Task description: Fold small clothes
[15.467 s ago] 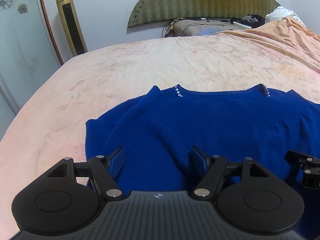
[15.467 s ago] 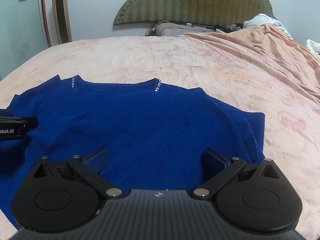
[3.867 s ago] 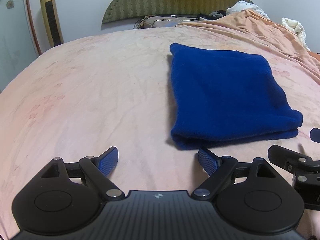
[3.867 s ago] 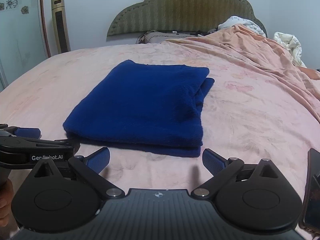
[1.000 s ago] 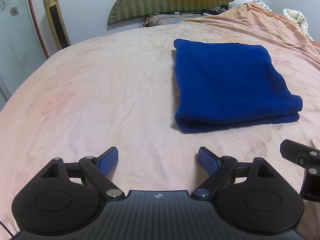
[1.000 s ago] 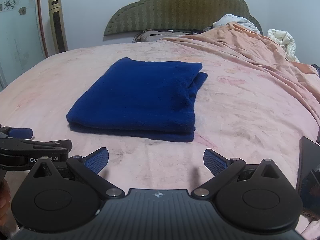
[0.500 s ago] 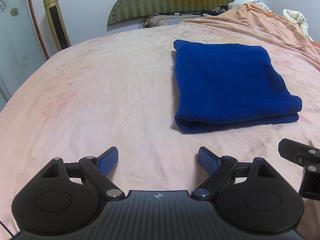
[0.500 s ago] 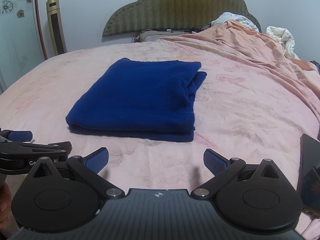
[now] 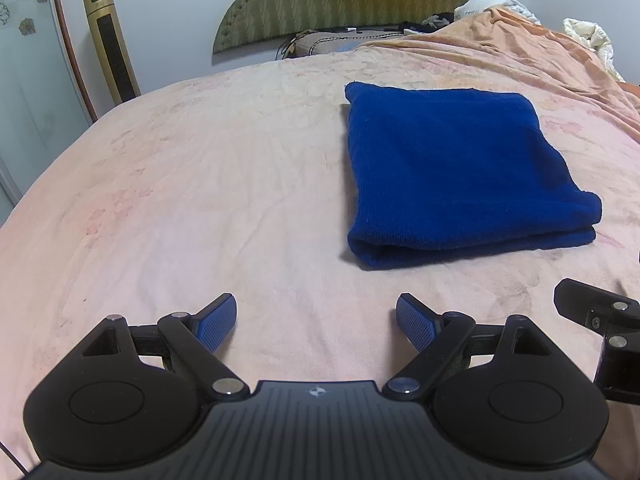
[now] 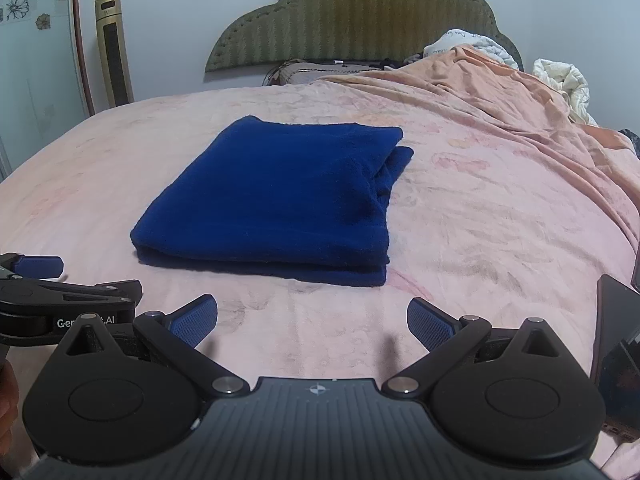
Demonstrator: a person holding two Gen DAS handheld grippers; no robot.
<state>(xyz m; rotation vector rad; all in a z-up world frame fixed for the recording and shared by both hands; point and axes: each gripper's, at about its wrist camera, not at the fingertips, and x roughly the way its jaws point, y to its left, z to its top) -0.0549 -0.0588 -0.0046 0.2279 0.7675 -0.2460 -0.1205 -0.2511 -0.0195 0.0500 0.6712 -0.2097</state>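
A blue sweater (image 9: 452,168) (image 10: 280,196) lies folded into a flat rectangle on the pink bedsheet (image 9: 180,184) (image 10: 480,216). My left gripper (image 9: 316,322) hovers open over bare sheet, nearer than the sweater and to its left, with nothing between its blue pads. My right gripper (image 10: 312,320) is open too, just in front of the sweater's near folded edge and apart from it. Part of the right gripper (image 9: 600,320) shows at the right edge of the left wrist view, and the left gripper (image 10: 60,300) shows at the left edge of the right wrist view.
A rumpled orange blanket (image 10: 500,92) and white bedding (image 10: 564,84) are heaped at the far right. A green headboard (image 10: 352,28) and pillow (image 9: 320,42) stand at the back, a gold tower fan (image 9: 110,48) at the left. A dark phone-like object (image 10: 616,328) lies at the right edge.
Almost nothing over the last second; both grippers stay open in place. Much earlier the sweater lay spread flat; now it is folded.
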